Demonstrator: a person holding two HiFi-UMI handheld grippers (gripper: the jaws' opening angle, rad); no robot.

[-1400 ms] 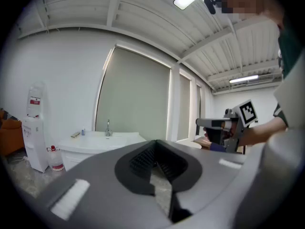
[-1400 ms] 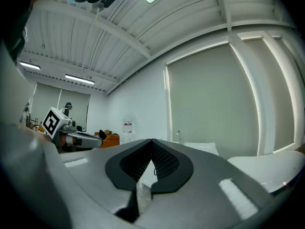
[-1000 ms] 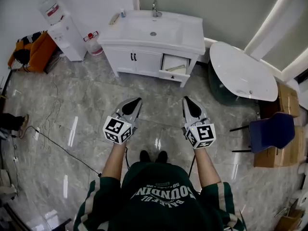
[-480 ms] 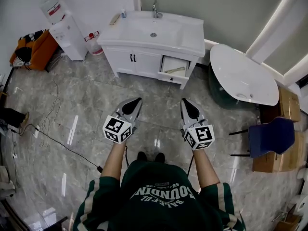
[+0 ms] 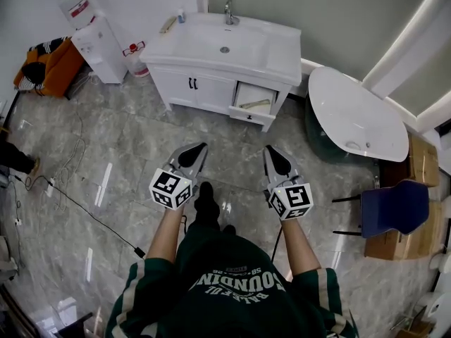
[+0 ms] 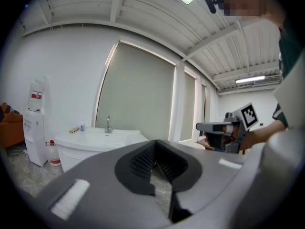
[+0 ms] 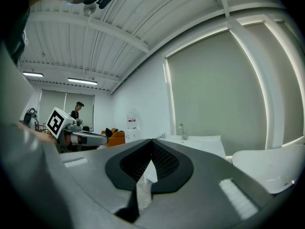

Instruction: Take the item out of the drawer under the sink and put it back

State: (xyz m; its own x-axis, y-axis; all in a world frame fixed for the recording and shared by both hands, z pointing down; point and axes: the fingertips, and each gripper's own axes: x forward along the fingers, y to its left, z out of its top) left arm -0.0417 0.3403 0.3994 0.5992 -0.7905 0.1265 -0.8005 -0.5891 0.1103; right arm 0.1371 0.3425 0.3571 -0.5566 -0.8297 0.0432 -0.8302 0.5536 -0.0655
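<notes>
The white sink cabinet [image 5: 218, 83] stands against the far wall. Its right-hand drawer [image 5: 252, 113] is pulled open, and a pale flat item [image 5: 254, 103] lies inside. I hold both grippers level over the floor, well short of the cabinet and pointing toward it. My left gripper [image 5: 201, 147] is shut and empty. So is my right gripper [image 5: 270, 149], with its jaws meeting at the tip. In the left gripper view the left gripper [image 6: 155, 143] faces the sink cabinet [image 6: 95, 144]. The right gripper [image 7: 151, 141] sees the basin [image 7: 200, 142] ahead.
A water dispenser [image 5: 97, 44] and a bottle [image 5: 136, 60] stand left of the cabinet. A white bathtub [image 5: 356, 111] is on its right, then cardboard boxes [image 5: 421, 146] and a blue chair [image 5: 394, 206]. A black cable [image 5: 70, 189] runs over the marble floor. Another person [image 7: 78, 109] stands far back.
The person has stepped toward the cabinet, and one foot now shows between the grippers. Both grippers have come slightly forward, still shut and empty.
</notes>
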